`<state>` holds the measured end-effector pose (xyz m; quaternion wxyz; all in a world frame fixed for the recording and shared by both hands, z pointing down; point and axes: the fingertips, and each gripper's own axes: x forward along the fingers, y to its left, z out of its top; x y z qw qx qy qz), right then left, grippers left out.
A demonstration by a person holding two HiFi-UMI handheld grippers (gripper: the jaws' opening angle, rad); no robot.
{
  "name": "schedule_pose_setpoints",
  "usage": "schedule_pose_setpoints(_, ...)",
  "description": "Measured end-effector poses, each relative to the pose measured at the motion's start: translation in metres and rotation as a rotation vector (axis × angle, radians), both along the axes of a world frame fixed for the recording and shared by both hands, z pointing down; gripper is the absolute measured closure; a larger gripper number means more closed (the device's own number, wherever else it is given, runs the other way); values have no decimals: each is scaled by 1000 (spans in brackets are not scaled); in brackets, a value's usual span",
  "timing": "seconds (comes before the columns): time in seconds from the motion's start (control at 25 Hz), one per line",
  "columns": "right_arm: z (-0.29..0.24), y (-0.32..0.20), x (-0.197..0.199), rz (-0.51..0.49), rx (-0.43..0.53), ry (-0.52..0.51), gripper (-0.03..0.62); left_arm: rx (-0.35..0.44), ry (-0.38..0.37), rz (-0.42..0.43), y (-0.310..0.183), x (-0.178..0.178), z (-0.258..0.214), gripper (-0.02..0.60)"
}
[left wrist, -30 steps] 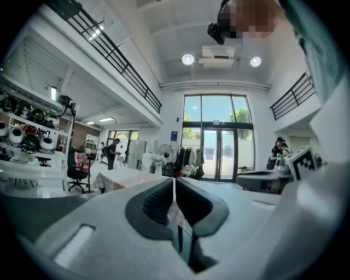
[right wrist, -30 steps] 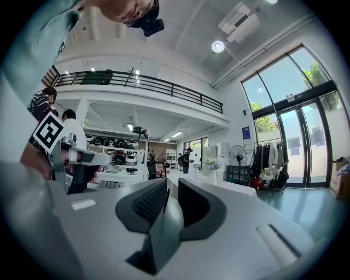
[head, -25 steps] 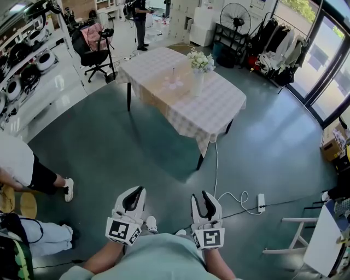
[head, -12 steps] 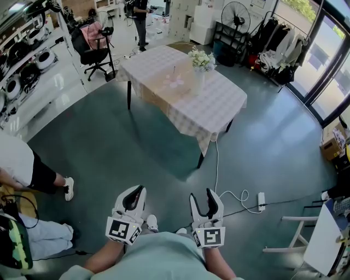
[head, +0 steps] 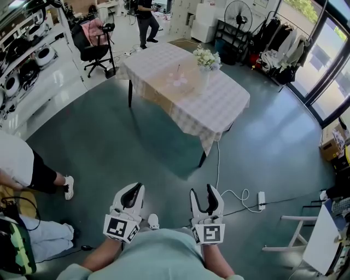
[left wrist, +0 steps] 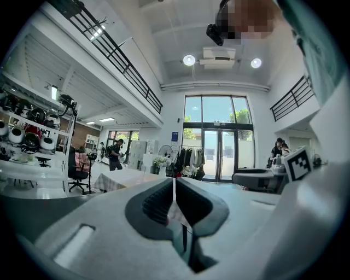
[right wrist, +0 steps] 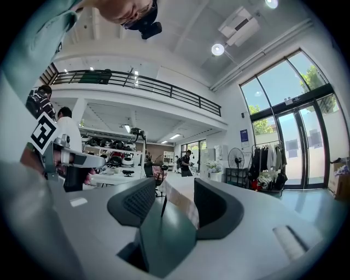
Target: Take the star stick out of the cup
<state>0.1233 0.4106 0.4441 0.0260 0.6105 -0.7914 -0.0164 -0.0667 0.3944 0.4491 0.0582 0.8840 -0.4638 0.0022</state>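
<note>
Both grippers are held low, well short of the table [head: 219, 104], pointing level toward it.

Left gripper [head: 133, 191]: jaws closed tip to tip, nothing between them, same as a second ago. In the left gripper view [left wrist: 174, 183] the pads meet on a thin line, with the table [left wrist: 123, 178] far beyond.

Right gripper [head: 203, 192]: jaws have just been opening and now stand wide apart and empty. They were clearly narrower in the earliest frame. The right gripper view [right wrist: 174, 188] shows only the distant table edge [right wrist: 180, 203] in the gap.

Star stick [head: 178, 69]: a thin upright line in the cup [head: 176, 80], a small pinkish shape near the table's middle. It is too small to make out the star, and it is untouched.

A vase of white flowers [head: 206, 57] sits just beside the cup, toward the table's far side.

Other changes: the table sits slightly more to the right in the head view. The person in dark clothes [head: 147, 16] beyond the table has stepped right.

A power strip [head: 261, 201] lies on the floor on the near side of the table.
</note>
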Motion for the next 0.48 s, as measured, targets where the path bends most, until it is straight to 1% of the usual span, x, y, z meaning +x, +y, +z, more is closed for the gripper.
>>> schedule_pose_setpoints(0.28,-3,-17,-22,56,14,28,393,-3,0,30,-17,-31,9,566)
schedule_pose_setpoints(0.48,-3,-26,-37,65,6,31,393,-8,13,34,-34,-45,8,566)
